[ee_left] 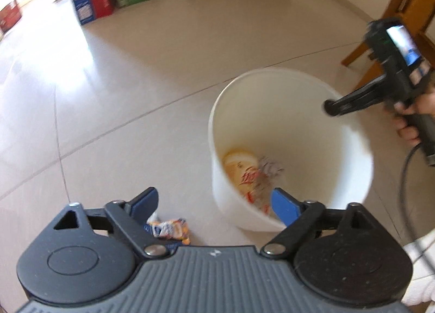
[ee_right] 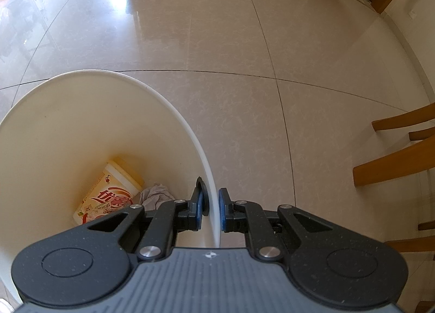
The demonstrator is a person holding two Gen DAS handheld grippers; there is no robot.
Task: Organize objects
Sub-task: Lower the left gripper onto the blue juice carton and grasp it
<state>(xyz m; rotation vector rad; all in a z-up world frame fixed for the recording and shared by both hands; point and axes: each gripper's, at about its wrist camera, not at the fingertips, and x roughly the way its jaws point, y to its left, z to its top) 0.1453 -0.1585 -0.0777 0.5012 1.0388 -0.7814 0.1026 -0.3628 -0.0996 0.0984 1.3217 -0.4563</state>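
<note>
Reaching for floor litter: your left gripper [ee_left: 214, 204] has jaws spread wide, nothing between the pads, and a crumpled snack wrapper [ee_left: 170, 228] lies on the floor just under its left finger. Your right gripper [ee_right: 210, 209] is pinched narrow on the white bucket's [ee_right: 174, 112] rim, one pad inside, one outside, steadying it. Inside, past the left pad, lie a yellow noodle cup [ee_right: 111, 193] and a wad of paper [ee_right: 155, 194]. Next move probably: drop the left jaws around the wrapper, close, carry it right into the bucket. The wrapper is half hidden behind the gripper body, print unreadable; the left view is blurred; the bucket base is cut off.
</note>
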